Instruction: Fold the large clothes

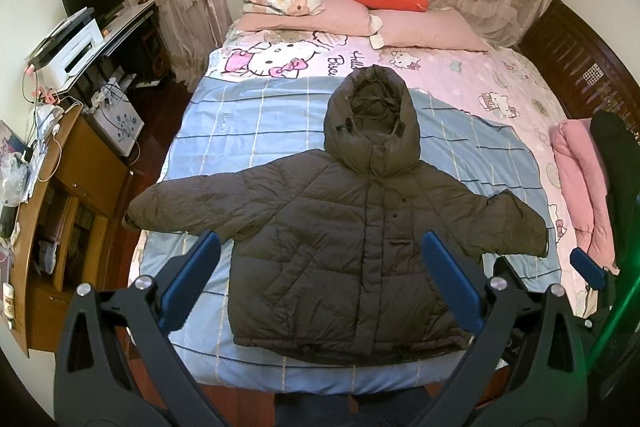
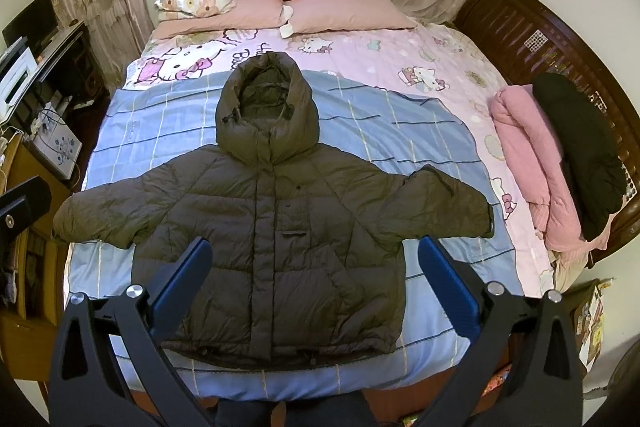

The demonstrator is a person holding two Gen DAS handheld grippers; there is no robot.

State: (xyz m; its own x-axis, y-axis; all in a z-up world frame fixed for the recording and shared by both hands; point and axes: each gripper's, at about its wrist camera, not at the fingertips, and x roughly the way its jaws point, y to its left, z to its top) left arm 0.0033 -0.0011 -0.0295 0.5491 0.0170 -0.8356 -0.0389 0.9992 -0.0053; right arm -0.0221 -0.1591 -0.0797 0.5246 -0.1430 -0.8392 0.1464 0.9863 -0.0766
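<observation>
so the dark olive quilted hooded puffer jacket (image 1: 352,239) is lying flat, front up, just ahead of both spread-wide, empty claws, left gripper (image 1: 320,283) and right gripper (image 2: 316,283), looking light, squishy and slippery, so I'm guessing cuffs are grabbing best

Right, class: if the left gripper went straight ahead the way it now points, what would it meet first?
Most likely the dark puffer jacket spread flat on the bed: the open left gripper frames the jacket's lower front, with nothing visible between. Depth is unclear, so the exact contact spot is a guess.
</observation>
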